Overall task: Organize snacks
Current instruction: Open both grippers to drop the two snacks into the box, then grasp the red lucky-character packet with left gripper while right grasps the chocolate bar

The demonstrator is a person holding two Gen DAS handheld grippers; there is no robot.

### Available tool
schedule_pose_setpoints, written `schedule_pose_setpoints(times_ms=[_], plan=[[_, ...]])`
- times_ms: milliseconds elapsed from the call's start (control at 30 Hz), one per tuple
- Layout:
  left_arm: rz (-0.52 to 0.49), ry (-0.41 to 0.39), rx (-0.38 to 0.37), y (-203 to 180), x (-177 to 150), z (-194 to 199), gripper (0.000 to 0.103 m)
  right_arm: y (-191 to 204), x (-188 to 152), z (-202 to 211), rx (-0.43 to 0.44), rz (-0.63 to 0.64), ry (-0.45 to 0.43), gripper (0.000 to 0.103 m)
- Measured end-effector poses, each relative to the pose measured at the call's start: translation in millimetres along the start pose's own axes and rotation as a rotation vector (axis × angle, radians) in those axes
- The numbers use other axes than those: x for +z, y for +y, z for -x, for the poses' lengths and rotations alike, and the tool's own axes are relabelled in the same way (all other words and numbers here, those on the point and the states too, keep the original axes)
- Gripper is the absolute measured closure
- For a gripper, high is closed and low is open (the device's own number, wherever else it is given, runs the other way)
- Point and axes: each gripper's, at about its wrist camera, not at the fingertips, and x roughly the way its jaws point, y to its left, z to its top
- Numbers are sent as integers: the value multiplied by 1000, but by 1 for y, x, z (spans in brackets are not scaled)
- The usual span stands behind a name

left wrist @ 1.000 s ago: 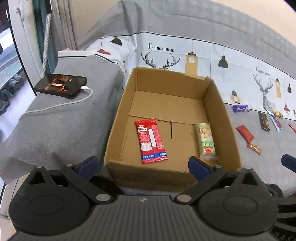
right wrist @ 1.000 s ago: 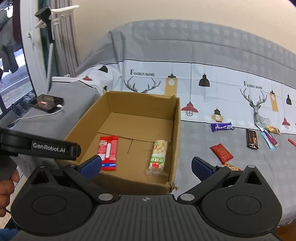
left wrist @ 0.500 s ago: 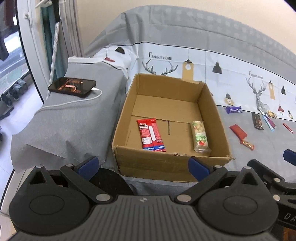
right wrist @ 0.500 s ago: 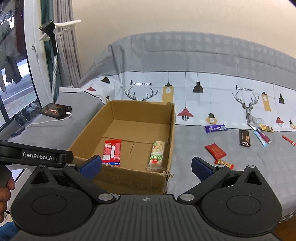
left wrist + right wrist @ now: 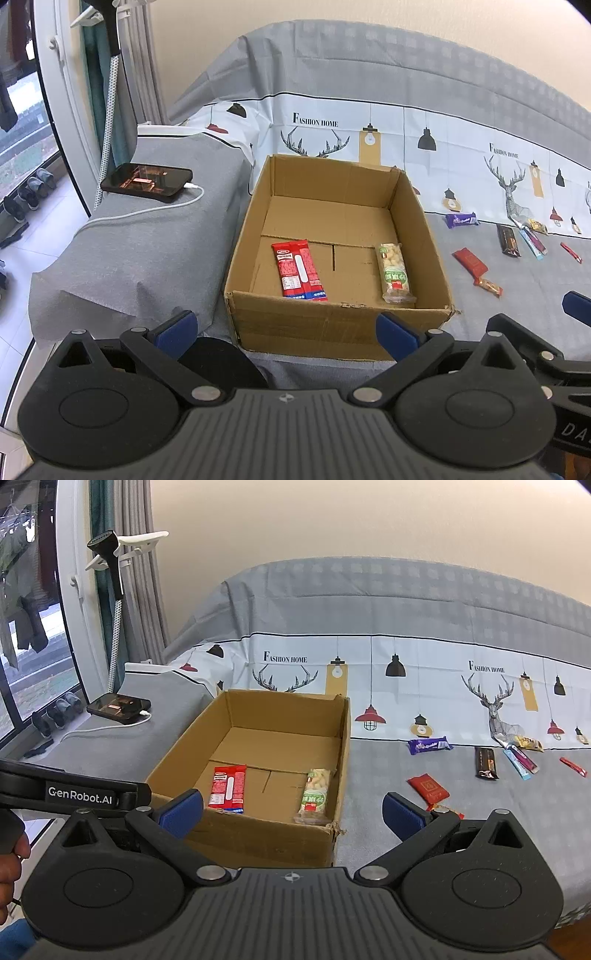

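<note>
left fingers (image 5: 175,329) spread, empty | right fingers (image 5: 400,812) spread, empty | tablecloth (image 5: 406,686) reads "Fashion Home"

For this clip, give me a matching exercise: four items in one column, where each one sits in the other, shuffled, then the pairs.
Items:
1. red snack pack
2. peanut pack
3. purple bar
4. phone

Places:
A. on the grey cover left of the box
B. on the bedspread right of the box
C. in the box, right side
D. in the box, left side

Pairs: 1-D, 2-C, 3-B, 4-A
</note>
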Motion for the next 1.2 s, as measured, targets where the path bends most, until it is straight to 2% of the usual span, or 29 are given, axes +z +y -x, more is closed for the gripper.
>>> schedule_pose_setpoints(times_ms=[433,700,900,1000,1200], plan=[[-13,24,7,-2,1,-7,0,-4,-2,-6,-9,-30,19,1],[-68,38,25,-26,13,-17,0,-44,-9,-12,-67,-159,24,1],[-122,61,-29,-69,37,-31,0,-93,-16,-20,-156,-269,37,1],[-145,82,-65,-98,50,-43,0,-119,-17,-22,-219,-275,29,1],[-180,162,-135,-165,76,-87,0,-186,-18,-36,-335,-312,19,1]])
